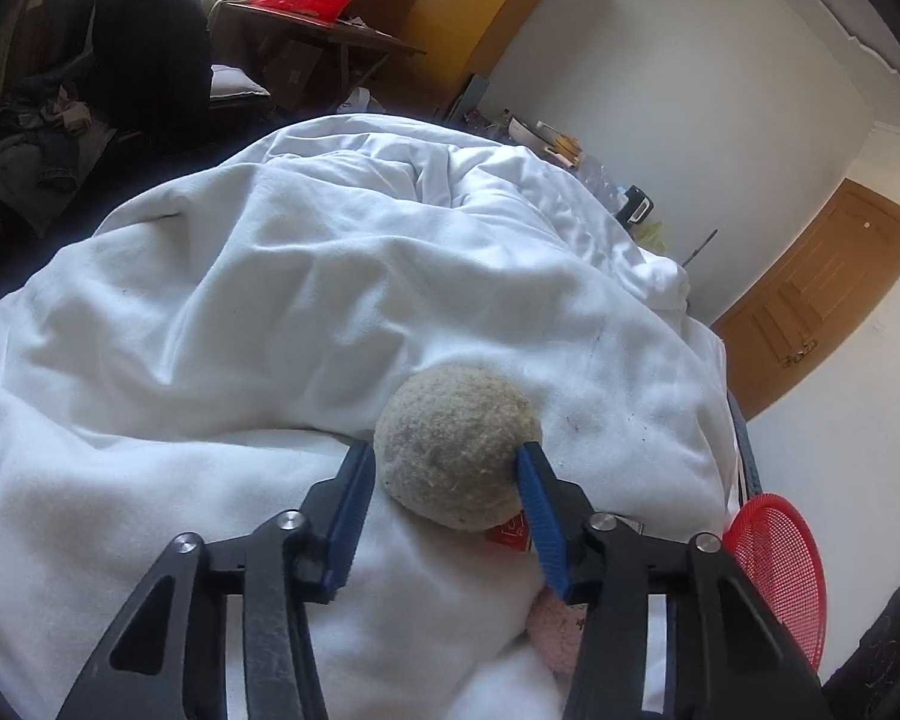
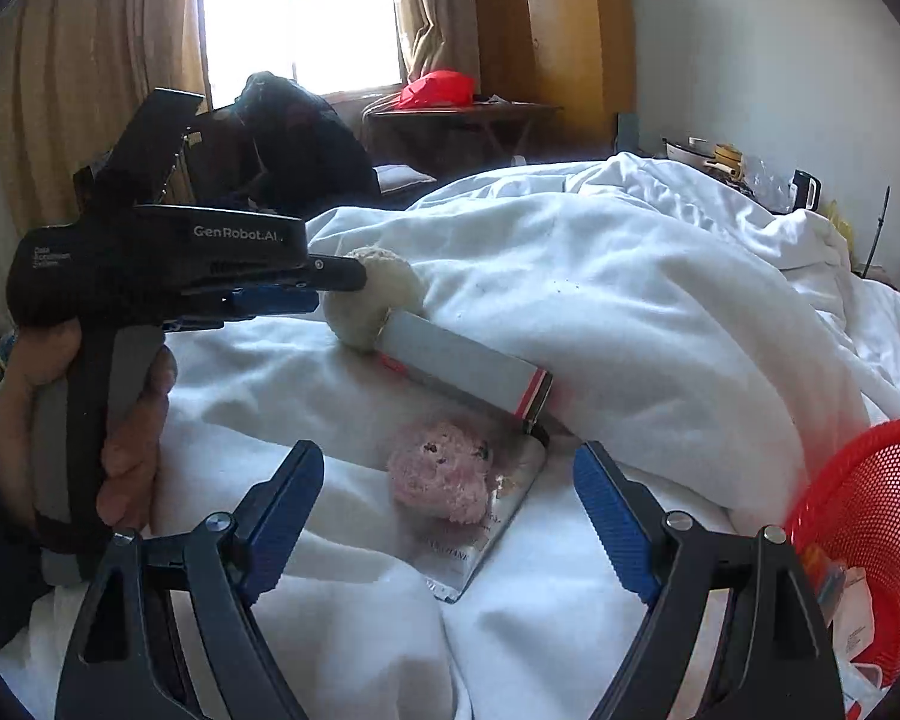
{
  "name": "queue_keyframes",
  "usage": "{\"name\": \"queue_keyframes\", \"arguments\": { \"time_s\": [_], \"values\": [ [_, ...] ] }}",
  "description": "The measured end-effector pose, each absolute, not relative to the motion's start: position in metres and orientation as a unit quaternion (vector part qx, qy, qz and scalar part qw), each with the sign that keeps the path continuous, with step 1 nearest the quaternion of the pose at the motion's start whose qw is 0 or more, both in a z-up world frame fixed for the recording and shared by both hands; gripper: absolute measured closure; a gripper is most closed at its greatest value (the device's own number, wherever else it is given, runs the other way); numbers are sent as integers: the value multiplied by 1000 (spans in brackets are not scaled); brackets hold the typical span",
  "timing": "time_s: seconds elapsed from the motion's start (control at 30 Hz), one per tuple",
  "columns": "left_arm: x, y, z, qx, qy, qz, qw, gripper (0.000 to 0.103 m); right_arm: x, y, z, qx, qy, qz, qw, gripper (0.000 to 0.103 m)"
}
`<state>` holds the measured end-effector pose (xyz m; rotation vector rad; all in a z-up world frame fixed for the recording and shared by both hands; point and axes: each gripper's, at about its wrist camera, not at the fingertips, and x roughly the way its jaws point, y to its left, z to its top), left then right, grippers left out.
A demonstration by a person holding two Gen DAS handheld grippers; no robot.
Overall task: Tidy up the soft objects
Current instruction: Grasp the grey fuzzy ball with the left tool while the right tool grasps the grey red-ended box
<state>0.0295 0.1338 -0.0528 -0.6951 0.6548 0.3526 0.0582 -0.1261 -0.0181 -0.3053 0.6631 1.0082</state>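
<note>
The left tongs (image 1: 447, 465) pinch the cream plush ball (image 1: 456, 444); the right tongs (image 2: 447, 480) gape toward 12 o'clock. The shallow fingertip hold could let the ball squirt free.

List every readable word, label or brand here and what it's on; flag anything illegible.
"GenRobot.AI": on the left gripper, seen from the right wrist.
Small print on that gripper's rear: too blurred.
Print on the silver packet under the pink plush: too blurred.
Red tag by the beige ball: illegible.
</note>
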Motion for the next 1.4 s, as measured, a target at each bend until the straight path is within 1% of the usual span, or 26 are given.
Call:
{"name": "queue_keyframes", "arguments": {
  "time_s": [0.03,0.07,0.1,0.17,0.33,0.4,0.43,0.47,0.5,0.53,0.6,0.67,0.73,0.77,0.8,0.83,0.87,0.9,0.93,0.97,1.07,1.2,1.23,1.27,1.33,1.4],
  "values": [
    [27,134,-53,-336,310,166,874,74,60,-121,-16,-147,310,470,813,18],
    [28,136,-53,-338,308,161,875,83,62,-115,-13,-150,308,470,813,18],
    [25,136,-52,-338,304,160,876,85,63,-109,-10,-152,306,470,814,18],
    [18,139,-51,-345,291,163,878,87,66,-95,-5,-161,302,467,815,18],
    [7,146,-59,-368,280,146,875,87,76,-61,-15,-206,292,450,818,18],
    [7,147,-60,-370,279,142,875,83,82,-53,-26,-221,293,441,819,18],
    [7,148,-61,-372,278,141,874,67,84,-52,-32,-225,296,439,818,18],
    [7,149,-62,-377,275,139,873,47,85,-51,-37,-228,301,439,816,18],
    [7,150,-63,-381,276,140,871,40,85,-50,-38,-233,296,435,818,18],
    [6,153,-64,-387,277,143,868,36,84,-50,-39,-236,292,432,820,18],
    [5,158,-68,-402,275,147,861,35,83,-48,-39,-239,285,430,823,18],
    [6,163,-68,-415,267,138,859,30,86,-44,-41,-245,277,413,832,18],
    [14,165,-66,-413,269,144,858,29,90,-40,-46,-252,279,400,836,18],
    [20,165,-65,-408,268,142,861,29,91,-37,-52,-258,284,398,833,22],
    [27,164,-65,-399,273,141,864,29,90,-36,-55,-263,285,393,833,29],
    [34,162,-64,-390,282,140,865,29,89,-35,-57,-269,285,388,834,32],
    [38,159,-64,-384,285,142,867,32,87,-36,-58,-270,283,390,833,41],
    [40,157,-64,-377,287,147,868,37,85,-37,-57,-271,281,393,833,50],
    [42,155,-64,-371,290,147,870,48,83,-39,-57,-271,279,396,832,54],
    [42,153,-63,-368,287,142,873,53,81,-41,-57,-271,277,398,832,57],
    [39,147,-59,-354,280,136,882,57,73,-49,-57,-276,271,403,830,65],
    [32,144,-58,-349,274,133,886,55,65,-73,-46,-261,269,414,830,73],
    [31,145,-60,-350,275,135,885,51,66,-83,-41,-249,276,417,830,73],
    [32,145,-60,-350,277,136,884,40,66,-90,-36,-240,279,419,830,74],
    [34,143,-61,-346,284,142,883,30,66,-107,-26,-223,282,418,835,74],
    [38,140,-61,-338,292,149,882,30,66,-124,-16,-205,287,418,837,74]
  ]
}}
